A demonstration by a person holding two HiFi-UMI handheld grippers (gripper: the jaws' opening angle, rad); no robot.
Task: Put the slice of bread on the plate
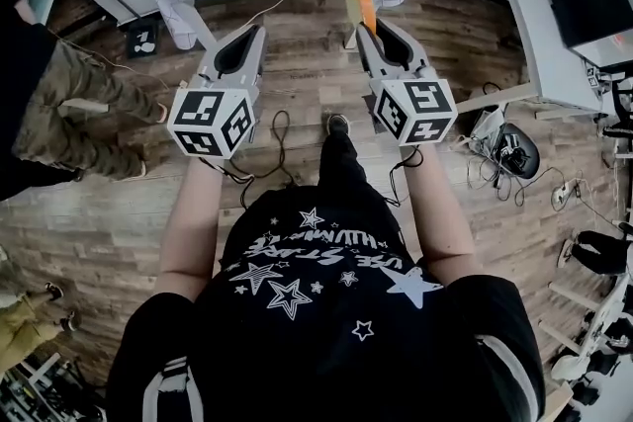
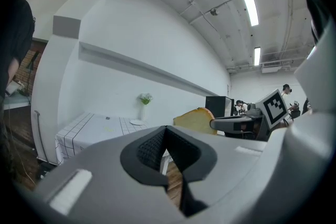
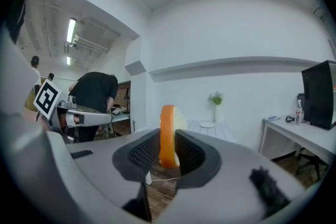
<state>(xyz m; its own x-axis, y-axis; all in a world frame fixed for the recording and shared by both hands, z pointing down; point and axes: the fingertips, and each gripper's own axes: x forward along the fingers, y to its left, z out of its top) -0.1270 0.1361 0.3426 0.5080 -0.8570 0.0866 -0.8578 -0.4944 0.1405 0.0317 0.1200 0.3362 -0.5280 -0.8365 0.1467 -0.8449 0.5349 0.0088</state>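
Slice of bread (image 3: 168, 131): orange crust, pale crumb, standing upright and edge-on. Right gripper (image 3: 167, 153): jaws half-closed, pads clamping its two faces.

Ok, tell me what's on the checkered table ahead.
A white plate and a vase with flowers stand at the far end of the table. The held bread slice covers part of the tabletop in the right gripper view.

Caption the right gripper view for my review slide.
Right gripper clamps a bread slice upright, edge-on, with the plate on the checked table ahead.
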